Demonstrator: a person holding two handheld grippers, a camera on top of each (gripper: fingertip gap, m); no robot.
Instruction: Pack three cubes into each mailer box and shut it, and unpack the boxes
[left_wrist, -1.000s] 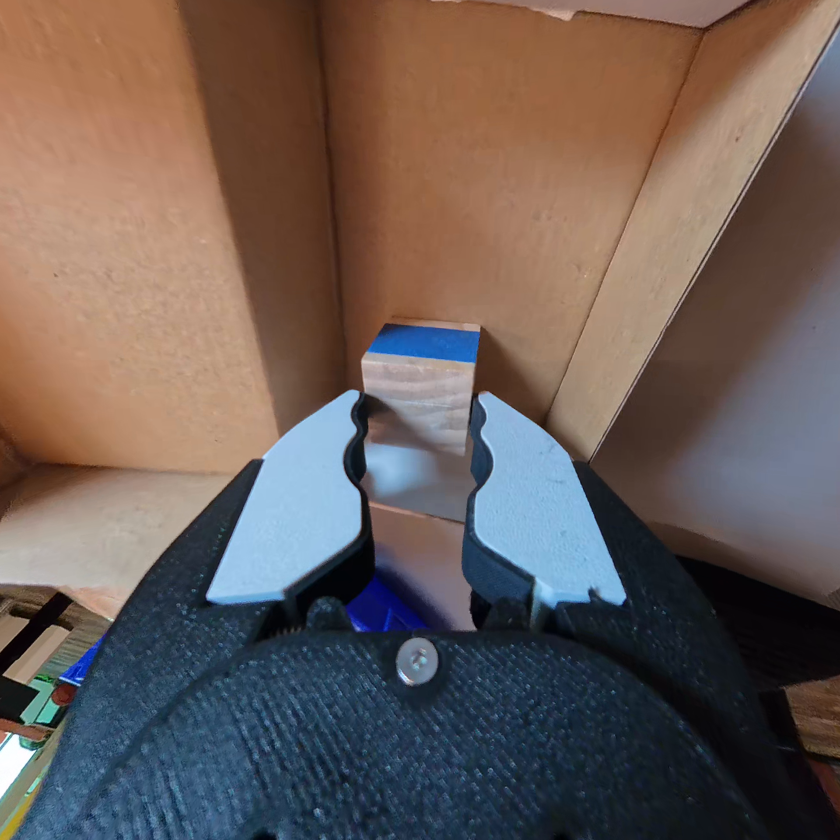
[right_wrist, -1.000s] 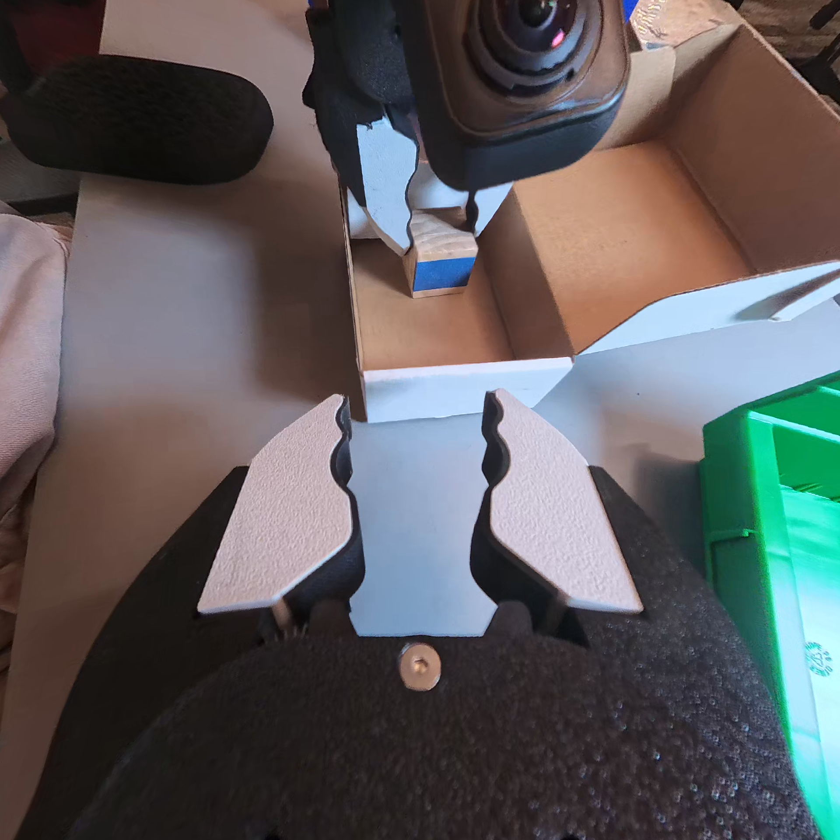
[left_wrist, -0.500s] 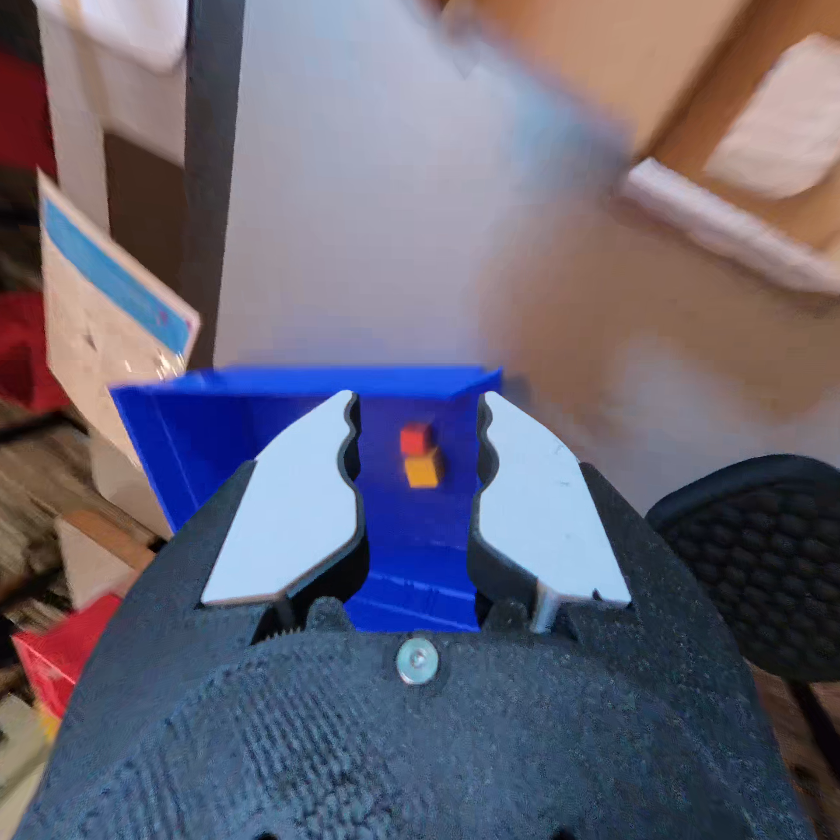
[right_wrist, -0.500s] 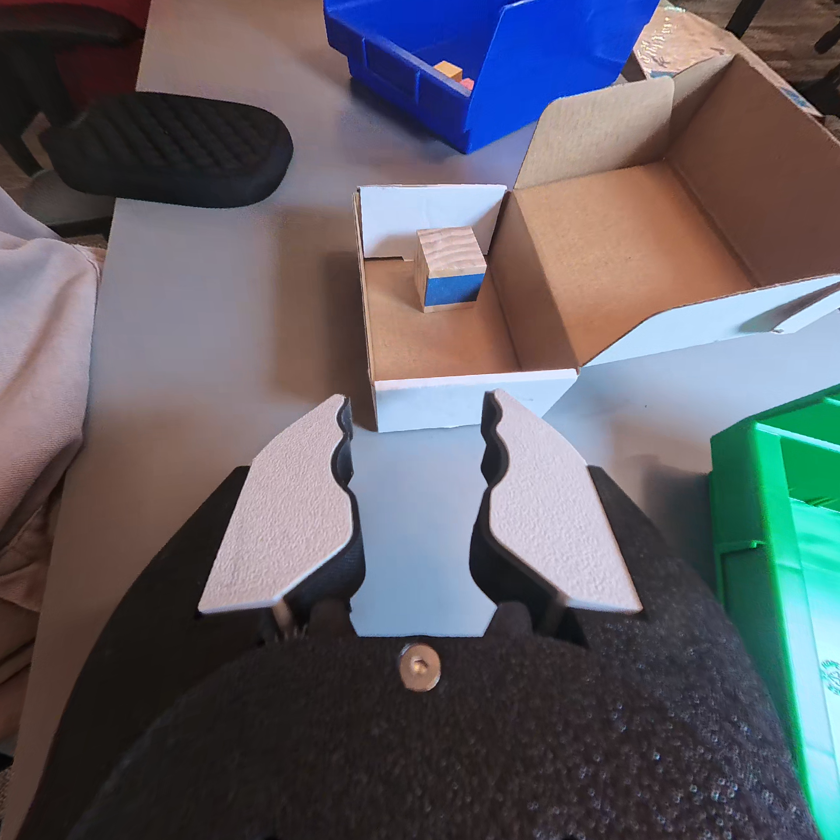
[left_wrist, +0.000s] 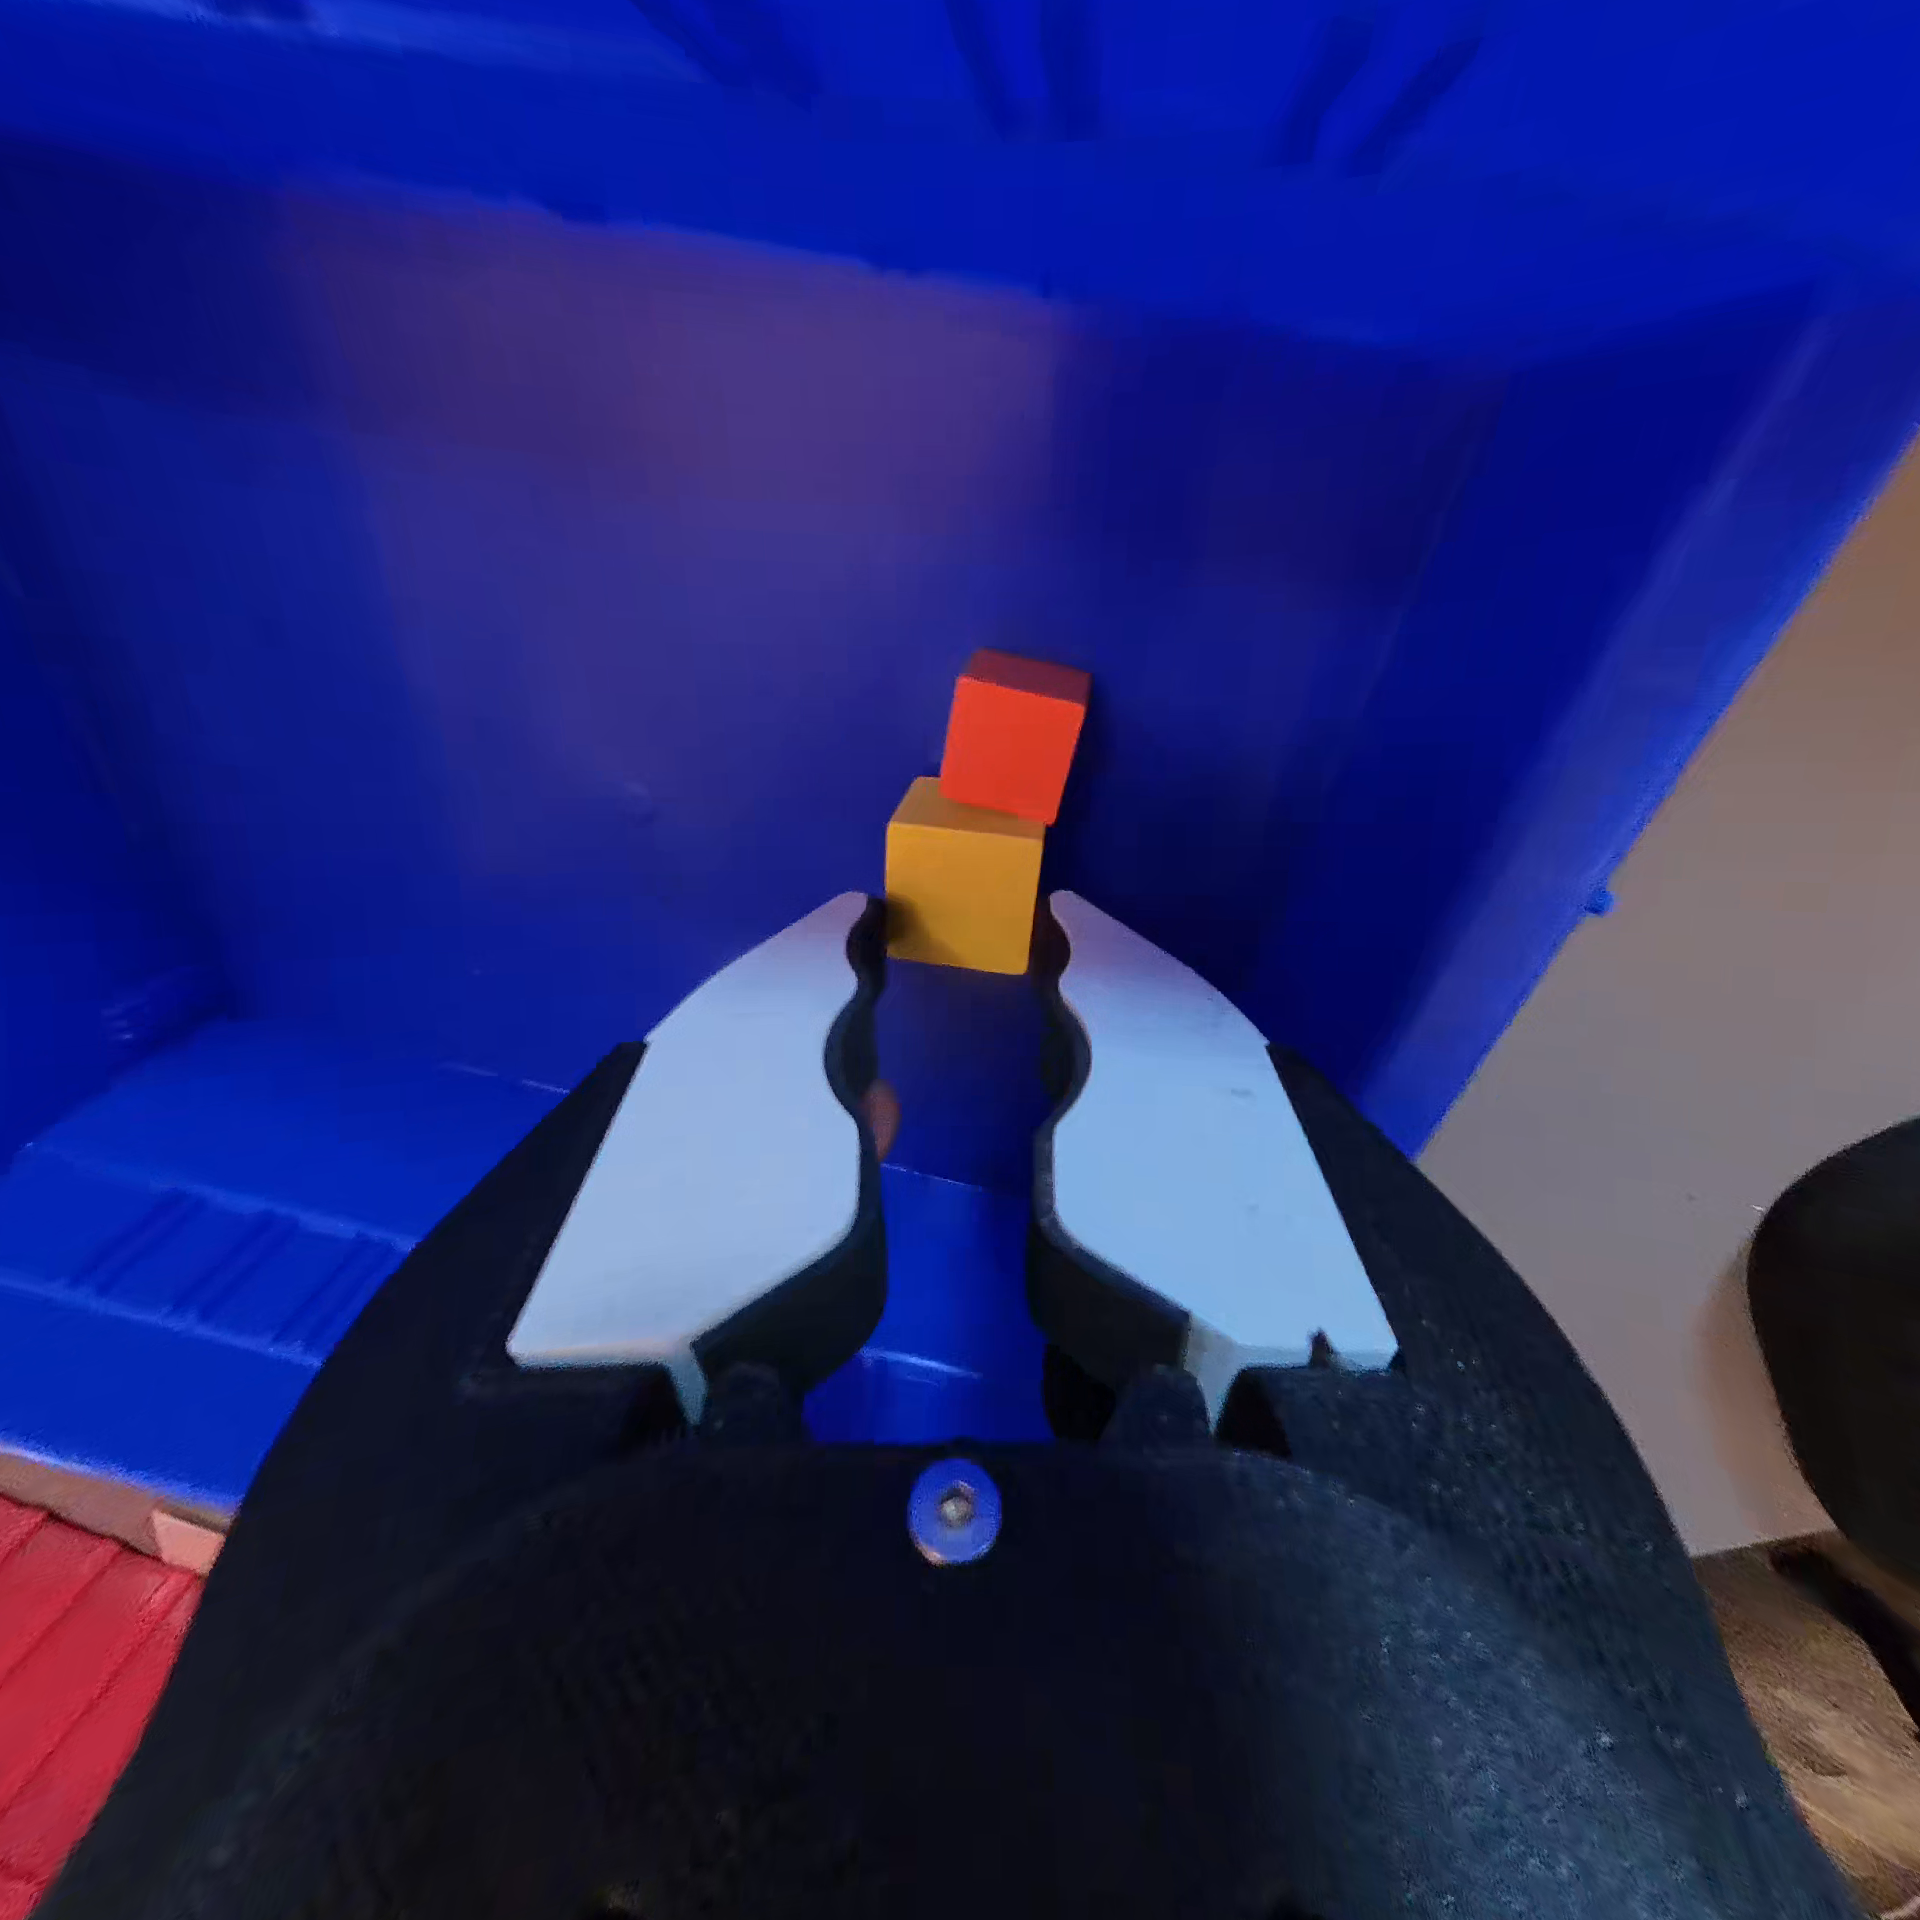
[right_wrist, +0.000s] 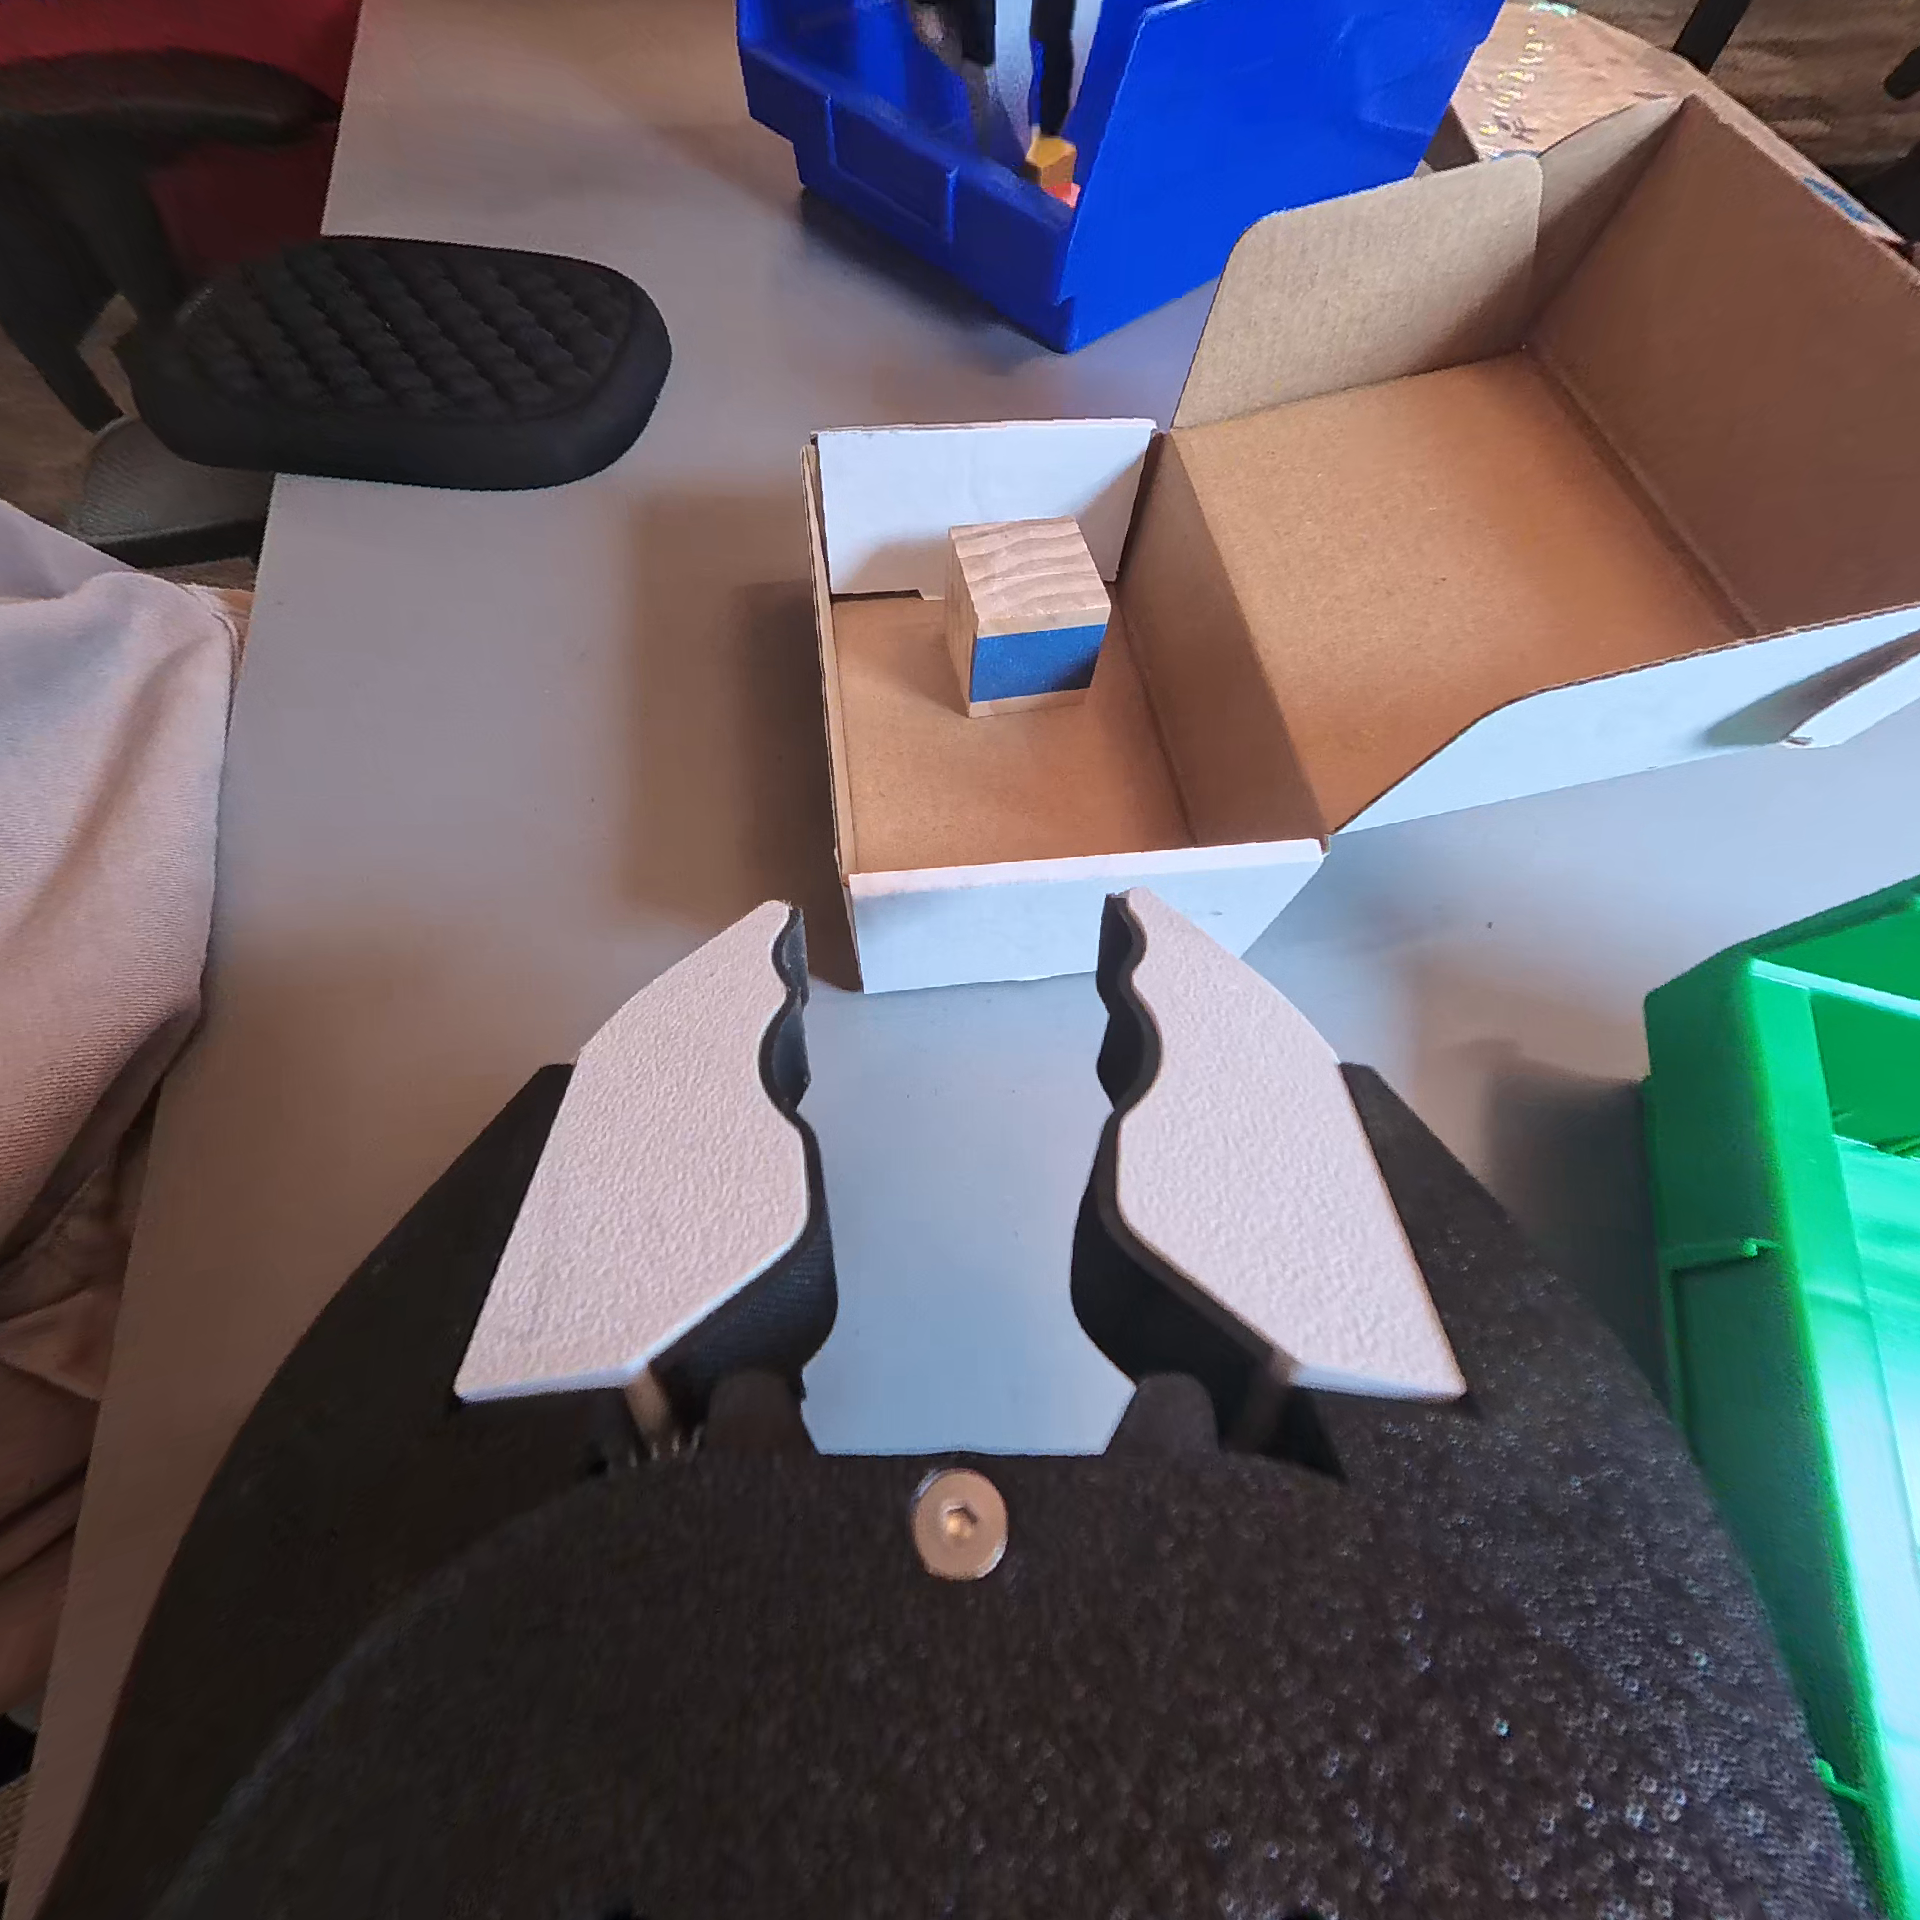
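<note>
An open white mailer box (right_wrist: 1081, 914) with a brown inside sits mid-table, its lid (right_wrist: 1455, 561) folded back to the right. One wooden cube with a blue side (right_wrist: 1023, 618) stands in it near the far wall. My left gripper (left_wrist: 961, 920) is open inside the blue bin (left_wrist: 520, 623), its fingertips at either side of a yellow cube (left_wrist: 961, 899). A red cube (left_wrist: 1013, 748) lies just behind the yellow one. The right wrist view shows the blue bin (right_wrist: 1195, 197) at the back with the left gripper in it. My right gripper (right_wrist: 951, 935) is open and empty, just before the box's near wall.
A green bin (right_wrist: 1808, 1299) stands at the right. A black chair armrest (right_wrist: 405, 358) lies at the table's left edge, with light cloth (right_wrist: 94, 831) below it. A second open cardboard box (right_wrist: 1704, 343) sits behind the lid. One gripper's finger ends stand about 40 centimeters off the other's.
My left gripper has let go of the blue-sided cube in the mailer box, moved to the blue bin and gone down to the yellow cube. My right gripper has barely moved.
</note>
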